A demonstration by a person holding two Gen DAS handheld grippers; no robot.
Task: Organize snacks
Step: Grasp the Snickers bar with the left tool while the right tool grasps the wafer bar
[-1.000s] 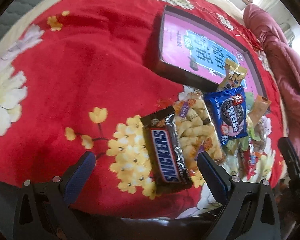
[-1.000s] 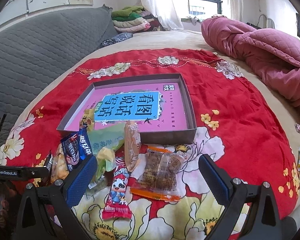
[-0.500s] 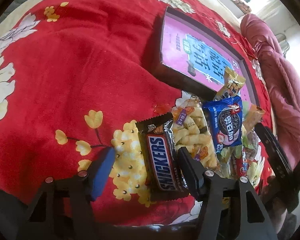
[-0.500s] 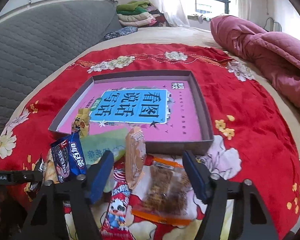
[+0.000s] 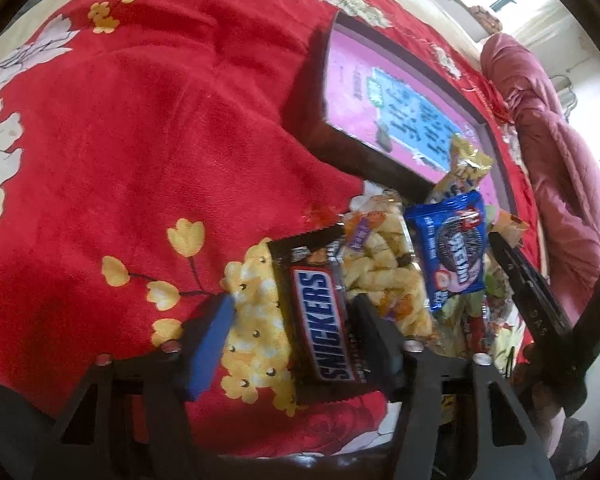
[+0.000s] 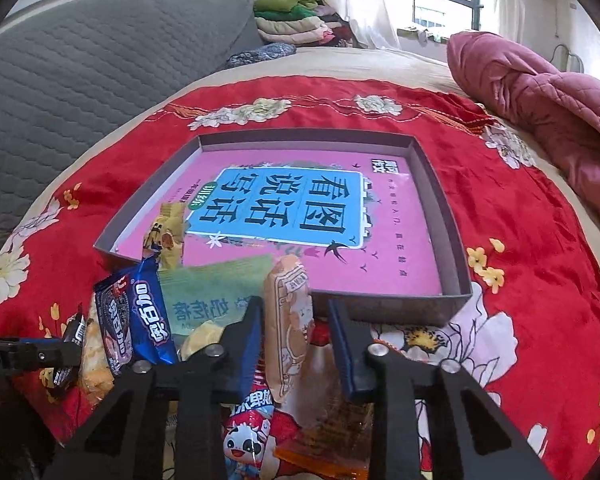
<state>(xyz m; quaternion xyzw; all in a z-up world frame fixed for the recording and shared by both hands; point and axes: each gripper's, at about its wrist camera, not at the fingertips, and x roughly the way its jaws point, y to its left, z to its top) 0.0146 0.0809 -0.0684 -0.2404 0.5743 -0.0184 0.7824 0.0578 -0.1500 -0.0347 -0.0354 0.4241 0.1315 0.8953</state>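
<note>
Both closing now — left claw (image 5: 292,328) around the Snickers bar (image 5: 320,312), right claw (image 6: 296,336) around the tan snack pack (image 6: 290,320). Squeeze gently, lift straight — no pinching red cloth (image 5: 140,140).

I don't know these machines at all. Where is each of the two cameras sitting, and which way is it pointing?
Left wrist view: on the left gripper, looking steeply down at the Snickers bar between its closing jaws; the right gripper shows at right.
Right wrist view: on the right gripper, looking across the red cloth to the pink box; a tan packet stands between its closing jaws; the left gripper's tip shows at far left.
Shared: the box, blue Oreo pack, Snickers bar.
</note>
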